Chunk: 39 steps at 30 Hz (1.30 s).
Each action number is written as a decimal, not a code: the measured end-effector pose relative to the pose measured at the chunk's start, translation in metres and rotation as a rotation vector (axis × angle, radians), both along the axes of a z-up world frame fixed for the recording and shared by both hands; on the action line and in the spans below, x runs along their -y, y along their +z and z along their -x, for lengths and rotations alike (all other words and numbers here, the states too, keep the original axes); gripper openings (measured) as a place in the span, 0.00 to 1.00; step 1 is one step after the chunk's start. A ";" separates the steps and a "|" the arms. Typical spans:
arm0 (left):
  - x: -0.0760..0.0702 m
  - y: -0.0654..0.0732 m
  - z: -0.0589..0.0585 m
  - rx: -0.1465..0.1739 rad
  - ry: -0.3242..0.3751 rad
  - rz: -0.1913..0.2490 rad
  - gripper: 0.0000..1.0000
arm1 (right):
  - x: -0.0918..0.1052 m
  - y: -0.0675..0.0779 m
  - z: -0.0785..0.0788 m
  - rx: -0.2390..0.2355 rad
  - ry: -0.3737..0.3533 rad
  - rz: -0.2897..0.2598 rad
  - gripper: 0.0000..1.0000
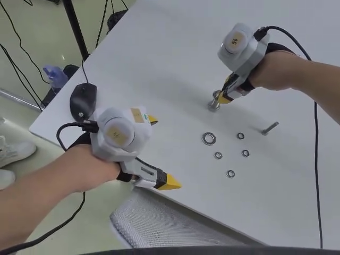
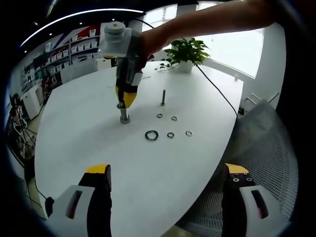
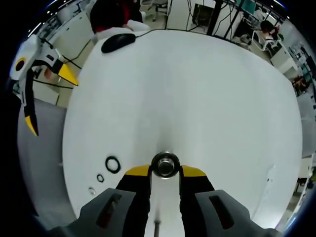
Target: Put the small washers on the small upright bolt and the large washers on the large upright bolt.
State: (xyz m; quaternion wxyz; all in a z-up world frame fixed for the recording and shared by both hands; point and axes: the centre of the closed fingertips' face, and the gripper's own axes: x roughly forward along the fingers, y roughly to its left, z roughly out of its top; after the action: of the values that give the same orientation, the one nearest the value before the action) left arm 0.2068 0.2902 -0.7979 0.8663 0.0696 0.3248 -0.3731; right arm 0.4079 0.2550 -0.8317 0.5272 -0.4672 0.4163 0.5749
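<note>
- The counter (image 1: 175, 53), a broad white rounded top, carries all the parts between the two tools.
- The right tool (image 1: 223, 98), grey and white with yellow-tipped jaws, is clenched on the upper end of the large bolt (image 1: 214, 103), a stubby steel stud. The bolt stands on the counter with its long axis vertical, running straight down from the jaws.
- The left tool (image 1: 162, 152), of the same build, hangs released with its jaws wide apart. It sits off the counter's near edge, well apart from every part.
- The large washer (image 1: 209, 139), a flat steel ring, lies on the counter near the right tool, on the person's side of it. It is much nearer that tool than the left one.
- The small bolt (image 2: 163, 97), a thin steel pin, looks upright in the left gripper view and stands beside the right tool, apart from it.
- The small washers (image 1: 230, 173), four little steel rings, lie flat just beyond the large washer from the right tool.
- The right tool is probably best placed to fetch the ring. It would have to let go of the bolt first, then lower the ring onto it from above.
</note>
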 end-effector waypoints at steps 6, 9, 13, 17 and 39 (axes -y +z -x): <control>-0.002 -0.001 0.003 -0.002 0.006 -0.002 0.93 | 0.002 -0.007 0.005 0.007 0.009 0.016 0.21; -0.001 0.000 0.004 0.001 0.006 -0.001 0.93 | 0.003 -0.010 0.006 0.008 0.012 0.024 0.21; 0.000 0.004 0.003 0.011 0.013 0.012 0.93 | 0.004 -0.013 0.008 0.009 0.009 0.031 0.21; -0.001 0.006 0.002 0.013 0.010 0.003 0.93 | 0.004 -0.019 0.007 0.006 0.007 0.037 0.21; 0.000 0.009 -0.005 0.032 0.006 -0.007 0.92 | 0.004 -0.030 0.007 -0.003 -0.005 0.041 0.22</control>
State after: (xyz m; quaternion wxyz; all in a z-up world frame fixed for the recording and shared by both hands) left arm 0.2121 0.2899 -0.7886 0.8723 0.0776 0.3124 -0.3682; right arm 0.4009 0.2506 -0.8620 0.5183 -0.4759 0.4299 0.5658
